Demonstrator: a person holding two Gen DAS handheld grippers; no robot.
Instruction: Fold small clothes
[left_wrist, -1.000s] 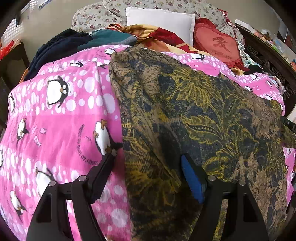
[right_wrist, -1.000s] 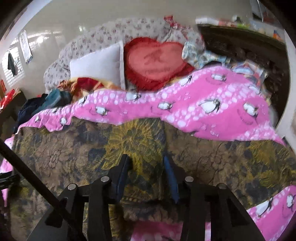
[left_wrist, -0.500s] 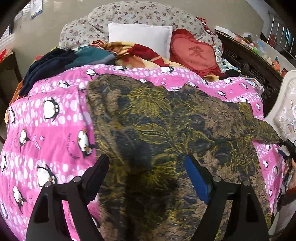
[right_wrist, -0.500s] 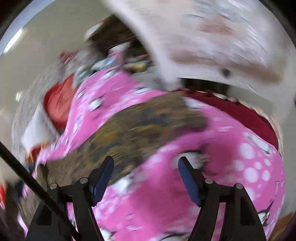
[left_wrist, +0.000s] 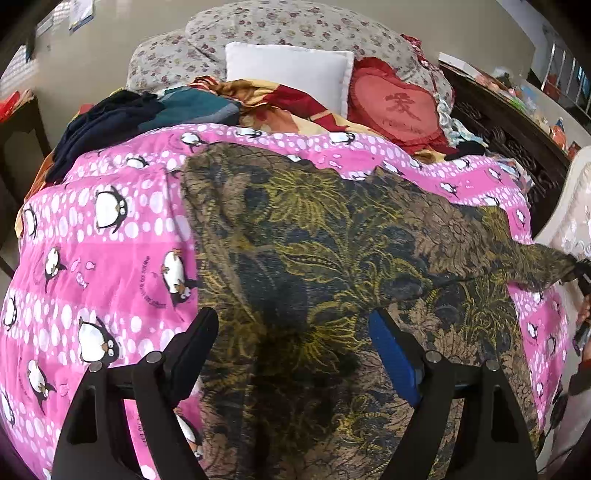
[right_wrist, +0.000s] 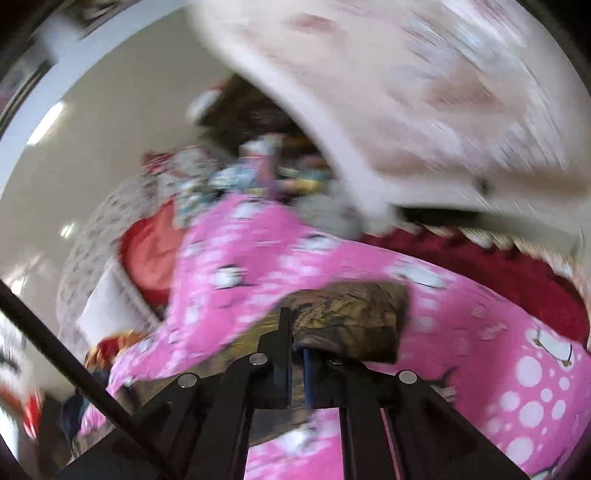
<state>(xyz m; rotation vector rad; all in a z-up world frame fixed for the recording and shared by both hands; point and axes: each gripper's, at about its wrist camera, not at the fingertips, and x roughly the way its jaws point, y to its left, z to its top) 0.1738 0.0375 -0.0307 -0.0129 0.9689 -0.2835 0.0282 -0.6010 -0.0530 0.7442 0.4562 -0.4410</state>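
A brown garment (left_wrist: 314, 251) with gold and dark floral print lies spread on the pink penguin blanket (left_wrist: 110, 236). My left gripper (left_wrist: 293, 317) hovers over its near part, jaws wide open, nothing between them. The garment's right corner is drawn out to a point at the frame's right edge, where my right gripper (left_wrist: 583, 269) holds it. In the blurred right wrist view, the right gripper (right_wrist: 295, 332) is shut on that folded corner of the garment (right_wrist: 351, 321), above the pink blanket (right_wrist: 258, 251).
At the head of the bed lie a white pillow (left_wrist: 288, 74), a red heart cushion (left_wrist: 399, 107) and a heap of dark clothes (left_wrist: 122, 114). Dark carved wooden furniture (left_wrist: 509, 140) and a white upholstered piece (left_wrist: 576, 206) stand on the right.
My right gripper left the garment's middle, swung to its right corner, opened and shut on it. The corner is now pulled out to the right. My left gripper lifted off the cloth and opened a little wider.
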